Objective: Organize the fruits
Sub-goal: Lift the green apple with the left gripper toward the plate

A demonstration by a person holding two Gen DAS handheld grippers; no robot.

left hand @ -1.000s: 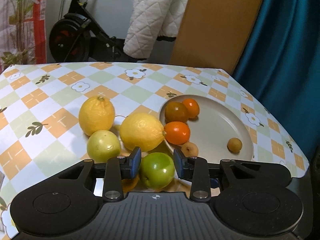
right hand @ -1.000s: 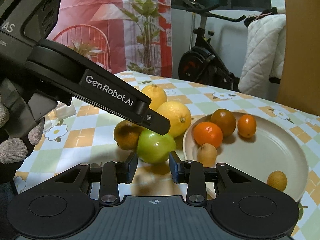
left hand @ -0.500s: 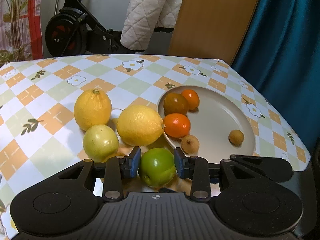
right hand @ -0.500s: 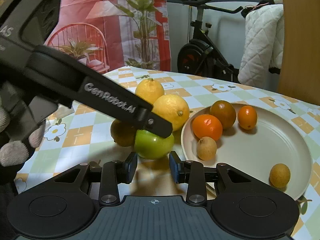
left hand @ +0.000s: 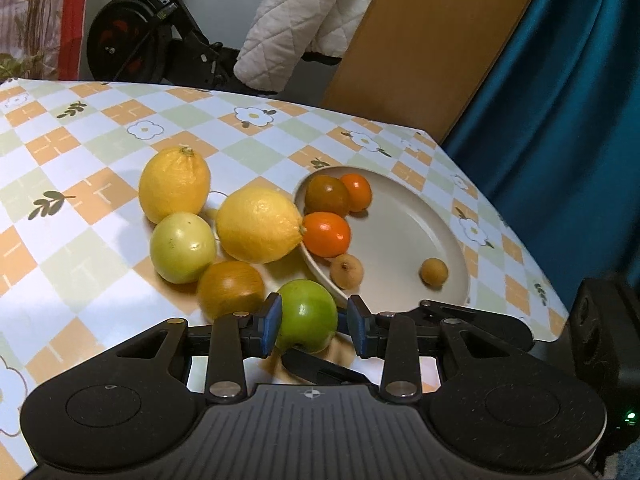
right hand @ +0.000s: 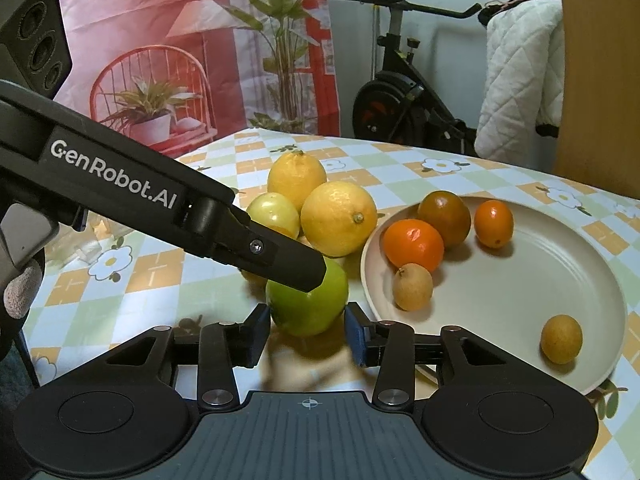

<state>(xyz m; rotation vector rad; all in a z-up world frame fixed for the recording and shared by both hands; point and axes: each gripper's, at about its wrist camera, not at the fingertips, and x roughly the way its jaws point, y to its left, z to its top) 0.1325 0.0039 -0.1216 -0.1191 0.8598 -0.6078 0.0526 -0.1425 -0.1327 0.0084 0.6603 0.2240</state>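
Observation:
A green apple [left hand: 307,315] sits between the blue pads of my left gripper [left hand: 313,325], which is shut on it and holds it above the tablecloth by the plate's near rim. The same apple [right hand: 307,304] shows in the right wrist view, under the left gripper's finger [right hand: 280,258]. My right gripper [right hand: 307,336] is open and empty, just in front of the apple. A beige plate [left hand: 404,224] holds two oranges, a dark tomato and two small brown fruits. Two lemons [left hand: 258,229], a pale green fruit [left hand: 182,246] and a brown-orange fruit [left hand: 231,290] lie left of the plate.
The table has a checked flower-pattern cloth [left hand: 80,184]; its right edge runs close to the plate. An exercise bike [left hand: 132,40], a white quilt and a wooden board stand behind the table, with a blue curtain at the right.
My left gripper has lifted and tilted with the green apple in it, uncovering the brown-orange fruit below. The right gripper has moved a little closer to the apple.

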